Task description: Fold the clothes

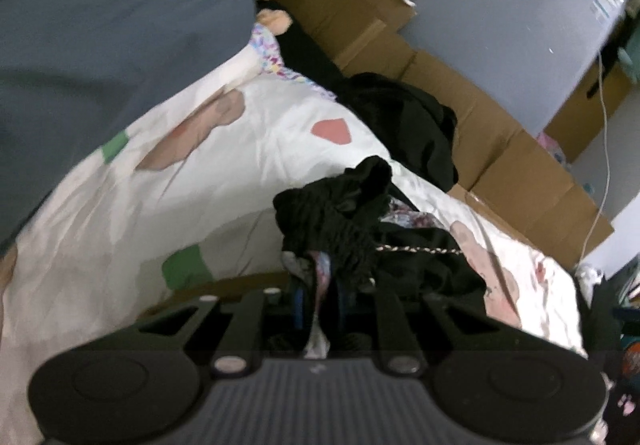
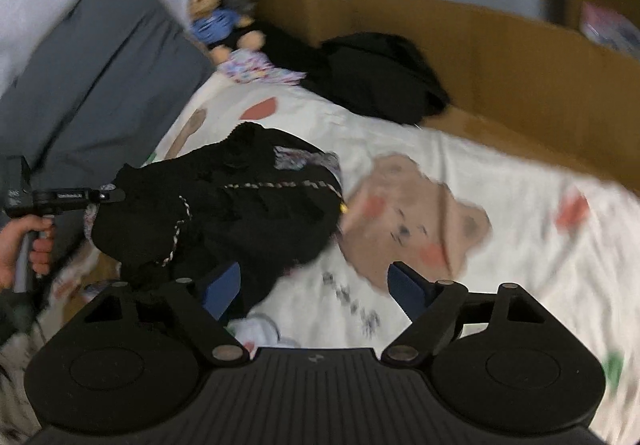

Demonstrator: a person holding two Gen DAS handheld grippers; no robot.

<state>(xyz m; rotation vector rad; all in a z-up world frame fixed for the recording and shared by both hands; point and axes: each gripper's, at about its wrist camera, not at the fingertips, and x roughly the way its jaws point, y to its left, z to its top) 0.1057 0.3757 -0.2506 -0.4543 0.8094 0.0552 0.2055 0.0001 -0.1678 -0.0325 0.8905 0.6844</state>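
From the left wrist, the left gripper (image 1: 318, 309) was clamped on the near edge of the crumpled black garment (image 1: 360, 229) lying on the bear-print blanket (image 1: 256, 149), while the right wrist alone showed the right gripper (image 2: 316, 293) spread open, empty, its left finger just beside the garment, and a hand (image 2: 24, 245) holding the other tool at far left.

- A white bedsheet (image 2: 500, 181) with a bear print covers the bed.
- Beyond the bedsheet's far corner sits a teddy bear in blue (image 2: 216, 19).
- Along the far edge of the bedsheet stand brown cardboard boxes (image 1: 516, 161).
- A grey blanket (image 1: 100, 45) lies left of the bedsheet.
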